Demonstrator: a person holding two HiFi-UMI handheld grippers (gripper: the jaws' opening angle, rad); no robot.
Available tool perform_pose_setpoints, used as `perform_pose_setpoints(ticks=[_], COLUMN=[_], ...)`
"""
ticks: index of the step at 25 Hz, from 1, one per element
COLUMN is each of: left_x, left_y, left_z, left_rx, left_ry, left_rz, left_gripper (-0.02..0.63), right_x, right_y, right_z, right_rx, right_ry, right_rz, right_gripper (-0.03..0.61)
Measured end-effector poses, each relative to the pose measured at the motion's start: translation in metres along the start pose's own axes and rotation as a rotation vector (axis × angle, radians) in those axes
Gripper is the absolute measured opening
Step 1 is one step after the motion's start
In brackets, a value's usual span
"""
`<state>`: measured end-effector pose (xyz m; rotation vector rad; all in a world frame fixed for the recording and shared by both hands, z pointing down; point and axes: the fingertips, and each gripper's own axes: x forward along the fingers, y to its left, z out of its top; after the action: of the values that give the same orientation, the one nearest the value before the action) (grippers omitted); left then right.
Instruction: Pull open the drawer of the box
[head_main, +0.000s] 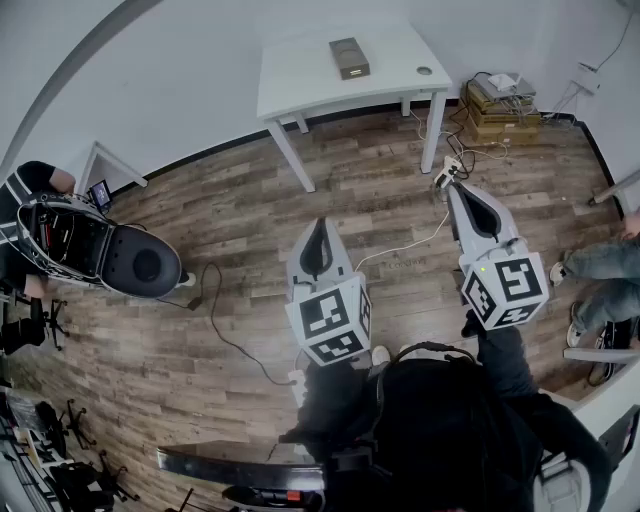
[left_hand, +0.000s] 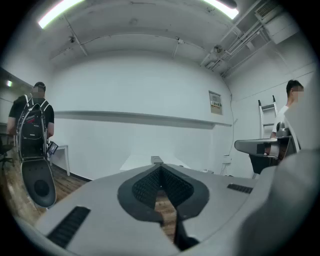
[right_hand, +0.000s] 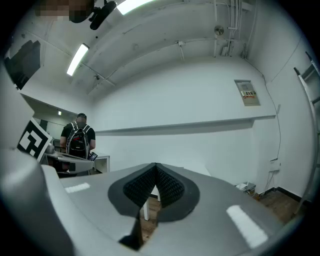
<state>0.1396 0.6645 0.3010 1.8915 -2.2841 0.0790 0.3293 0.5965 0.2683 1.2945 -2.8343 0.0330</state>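
A small grey-brown box (head_main: 349, 57) lies on the white table (head_main: 300, 80) by the far wall; its drawer looks closed. Both grippers hang over the wooden floor, well short of the table. My left gripper (head_main: 319, 223) is shut and empty, its tip pointing at the table. My right gripper (head_main: 452, 187) is also shut and empty, nearer the table's right leg. In the left gripper view the box (left_hand: 157, 160) peeks just above the shut left gripper (left_hand: 160, 169). The right gripper view shows the shut right gripper (right_hand: 156, 167) and a table leg (right_hand: 146, 210) below it.
A person with a backpack (head_main: 55, 235) stands at the left beside a black office chair (head_main: 140, 262). Cables (head_main: 232, 335) trail across the floor. Stacked cardboard boxes (head_main: 500, 112) sit right of the table. Another person's legs (head_main: 600, 262) show at the right edge.
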Motion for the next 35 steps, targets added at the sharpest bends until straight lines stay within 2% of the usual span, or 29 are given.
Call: perform_pose_setpoints(ticks=[14,26,30,35], left_x=[-0.005,-0.014,-0.001,0.037], left_y=[0.009,0.051,0.054,0.056], left_z=[0.001,-0.02,-0.03,-0.027], left_rx=[-0.013,-0.036,-0.042,-0.055], left_ry=[-0.008,0.022,0.048,0.03], left_rz=[0.011,0.025,0.012,0.023], left_gripper=[-0.003,-0.003,-0.003,-0.003], right_x=[-0.001,0.001,0.009,0.044], right_y=[0.006,0.012,0.011,-0.008], right_z=[0.003,-0.012,-0.021,-0.027], right_rx=[0.019,0.028,0.034,0.033], right_ry=[-0.016,0.006,0.022,0.015], right_rz=[0.01,-0.065,-0.073,-0.059], right_gripper=[0.0,0.0,0.0,0.0])
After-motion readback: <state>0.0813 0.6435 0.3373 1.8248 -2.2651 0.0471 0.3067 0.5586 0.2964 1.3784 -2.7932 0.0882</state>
